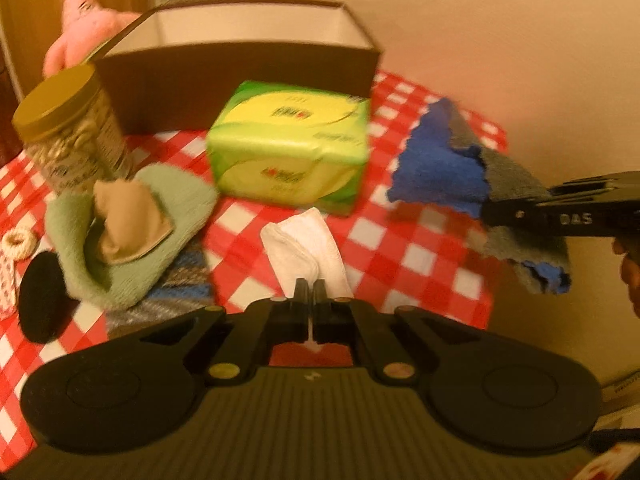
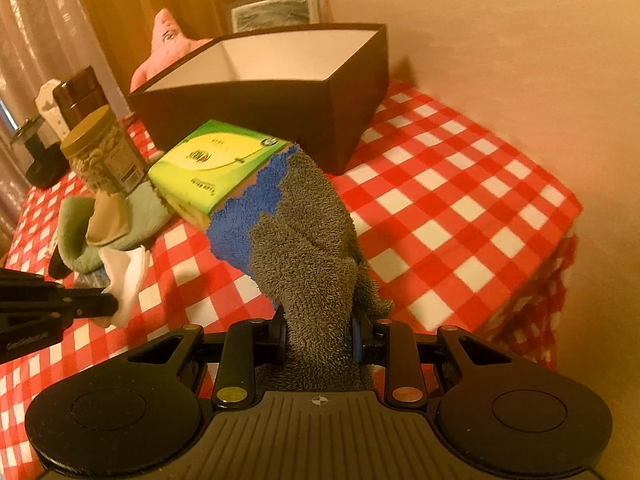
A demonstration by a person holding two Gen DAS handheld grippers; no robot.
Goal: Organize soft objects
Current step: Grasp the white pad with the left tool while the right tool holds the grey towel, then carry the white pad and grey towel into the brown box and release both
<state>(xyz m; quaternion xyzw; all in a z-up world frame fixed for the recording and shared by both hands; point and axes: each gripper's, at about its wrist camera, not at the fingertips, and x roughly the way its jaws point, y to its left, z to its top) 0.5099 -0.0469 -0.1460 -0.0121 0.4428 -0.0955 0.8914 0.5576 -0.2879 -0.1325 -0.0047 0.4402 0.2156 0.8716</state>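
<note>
Left gripper [image 1: 308,289] pinches a white cloth [image 1: 307,251] at bottom centre; right gripper [image 2: 320,334] clamps a grey-blue towel [image 2: 308,240], the brown box [image 2: 280,100] above.

Ahead of left gripper [image 1: 308,289]: green tissue pack [image 1: 289,146], brown open-topped box [image 1: 256,56] just behind it. Left of claw: jar [image 1: 72,136], green sock pile [image 1: 128,232] crowd cloth. Right of claw: bare checkered tablecloth [image 1: 400,240]. Right gripper [image 2: 320,334]: bare cloth ahead-right, beside box.
</note>
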